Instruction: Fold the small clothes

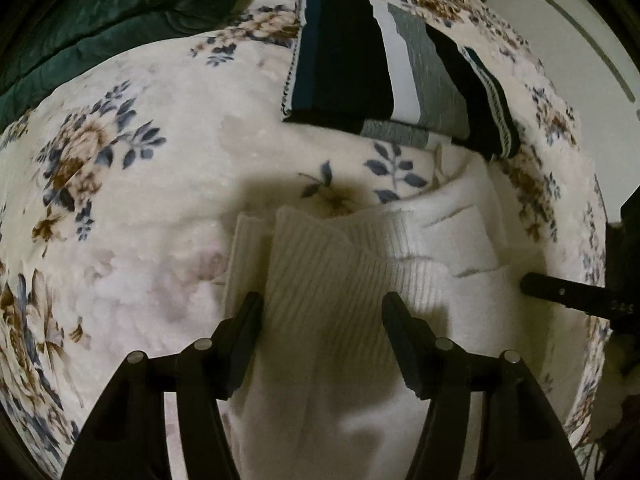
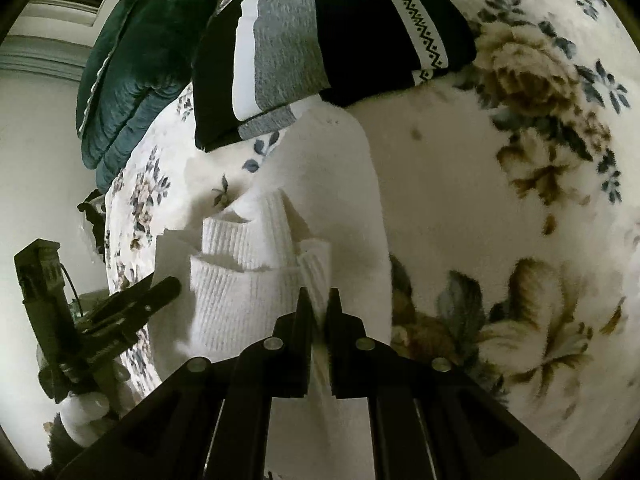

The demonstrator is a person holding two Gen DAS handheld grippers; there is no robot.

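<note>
Both grippers work over a white ribbed garment (image 1: 340, 276) lying on a floral blanket (image 1: 120, 208); the left gripper (image 1: 322, 308) has its two black fingers (image 1: 244, 328) spread wide apart, one on each side of a raised fold of the knit, with the cloth passing between them but not pinched; the right gripper (image 2: 320, 304) has its fingers (image 2: 302, 320) drawn nearly together, clamped on a thin edge of the same white garment (image 2: 256, 280). In the right wrist view the left gripper (image 2: 136, 296) appears at the left side, at the garment's edge near the blanket's (image 2: 520, 208) border; in the left wrist view a finger of the right gripper (image 1: 568, 294) reaches in from the right edge onto the white cloth. Beyond the white garment, toward the far edge of the blanket, lies a folded striped garment (image 1: 384, 68) in black, white and grey bands, just touching the white piece at one corner; a dark green quilt (image 1: 100, 20) sits at the far left edge of the blanket.
</note>
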